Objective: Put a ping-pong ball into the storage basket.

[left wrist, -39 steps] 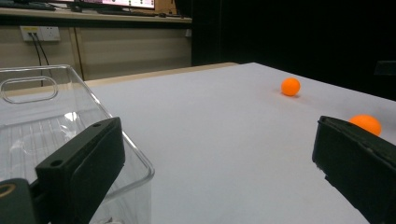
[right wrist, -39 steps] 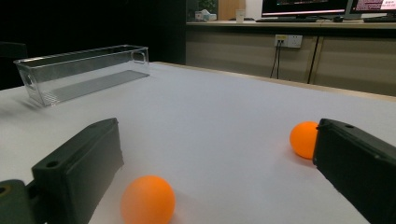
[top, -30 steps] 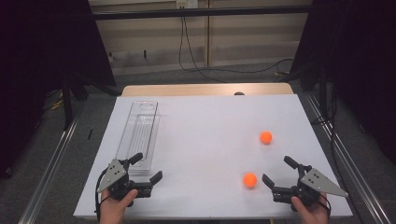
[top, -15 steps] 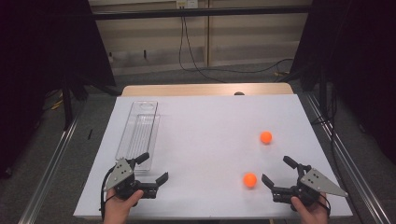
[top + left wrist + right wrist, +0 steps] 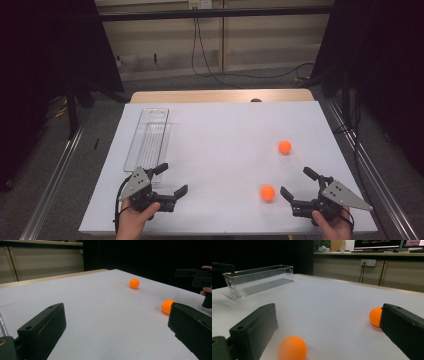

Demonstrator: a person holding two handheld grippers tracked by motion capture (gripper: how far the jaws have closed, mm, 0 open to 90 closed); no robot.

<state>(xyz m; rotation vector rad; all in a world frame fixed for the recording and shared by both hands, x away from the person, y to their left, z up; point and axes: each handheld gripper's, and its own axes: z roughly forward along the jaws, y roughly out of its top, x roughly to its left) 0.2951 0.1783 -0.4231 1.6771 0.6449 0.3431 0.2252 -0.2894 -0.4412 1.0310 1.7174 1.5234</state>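
Left claw (image 5: 172,181) shifted right; near ball (image 5: 267,193) just beside right claw (image 5: 298,185).

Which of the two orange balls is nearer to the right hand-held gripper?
The nearer orange ball, just left of the right hand-held gripper near the table's front edge. The other orange ball lies farther back.

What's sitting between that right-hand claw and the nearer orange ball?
Nothing: the high view shows bare white table between the right gripper and the nearer orange ball.
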